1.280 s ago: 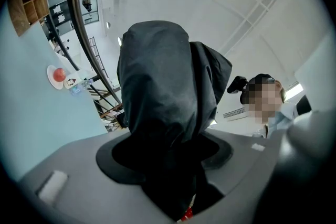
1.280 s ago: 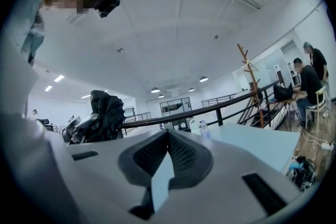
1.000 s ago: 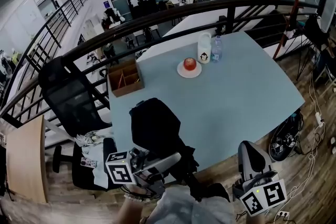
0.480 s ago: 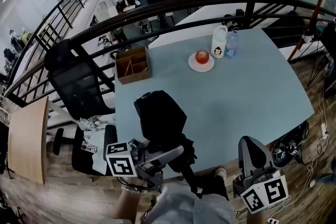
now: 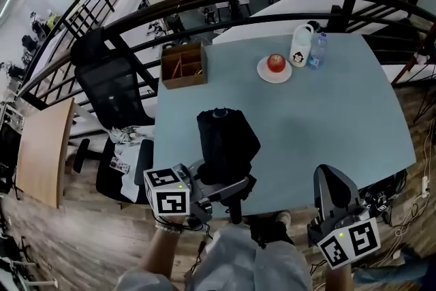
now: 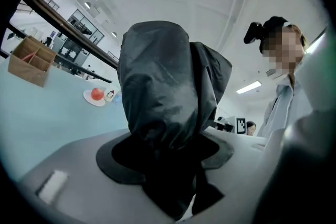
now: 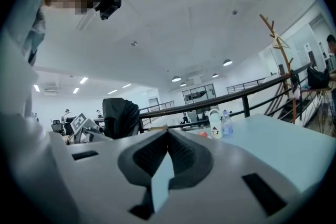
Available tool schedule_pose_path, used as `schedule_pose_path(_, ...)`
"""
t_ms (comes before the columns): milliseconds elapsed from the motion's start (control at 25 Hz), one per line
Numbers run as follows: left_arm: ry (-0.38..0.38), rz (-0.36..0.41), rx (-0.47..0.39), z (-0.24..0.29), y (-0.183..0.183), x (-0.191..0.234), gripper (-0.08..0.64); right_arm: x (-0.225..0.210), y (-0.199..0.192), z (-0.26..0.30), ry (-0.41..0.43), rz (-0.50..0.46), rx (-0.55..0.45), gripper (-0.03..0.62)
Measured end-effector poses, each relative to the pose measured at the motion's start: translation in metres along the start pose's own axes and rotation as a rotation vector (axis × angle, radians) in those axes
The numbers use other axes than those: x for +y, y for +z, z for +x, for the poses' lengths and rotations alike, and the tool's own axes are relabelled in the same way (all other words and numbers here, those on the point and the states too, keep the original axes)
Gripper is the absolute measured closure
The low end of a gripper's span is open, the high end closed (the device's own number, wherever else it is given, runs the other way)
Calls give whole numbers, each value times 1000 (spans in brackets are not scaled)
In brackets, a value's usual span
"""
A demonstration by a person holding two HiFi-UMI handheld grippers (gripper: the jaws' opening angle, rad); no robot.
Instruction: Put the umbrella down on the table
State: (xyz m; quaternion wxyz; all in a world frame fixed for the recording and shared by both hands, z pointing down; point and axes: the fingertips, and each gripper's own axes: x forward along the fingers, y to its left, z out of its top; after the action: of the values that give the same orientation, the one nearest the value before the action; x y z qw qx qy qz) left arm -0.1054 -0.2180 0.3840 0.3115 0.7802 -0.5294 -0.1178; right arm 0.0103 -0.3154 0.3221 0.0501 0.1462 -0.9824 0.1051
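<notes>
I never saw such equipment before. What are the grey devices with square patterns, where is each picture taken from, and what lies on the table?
There is no robot: a person holds a two-jaw gripper in each hand, and the patterned cubes are parts of them. The picture from above comes from a camera on the person's head, looking down; the other two come from cameras riding on the grippers, looking along their jaws. The left gripper is shut on a folded black umbrella above the near part of the light blue table. The right gripper is shut and empty. On the table stand a wooden box, a plate with a red fruit, a white bottle and a clear bottle.
</notes>
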Motion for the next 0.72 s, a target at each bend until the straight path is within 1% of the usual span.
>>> schedule_pose_path(200, 80, 49, 129, 20, -29, 16, 296, -12, -2, 3, 50, 1, 15, 595)
schedule_pose_path(360, 148, 113, 262, 37, -55, 30, 296, -24, -5, 1, 67, 3, 30, 594)
schedule_pose_path(480, 181, 160, 367, 49, -75, 40, 296, -34, -6, -1, 73, 4, 37, 594)
schedule_pose_path(720, 221, 331, 618, 74, -119, 53, 296, -49, -10, -7, 84, 11, 53, 595)
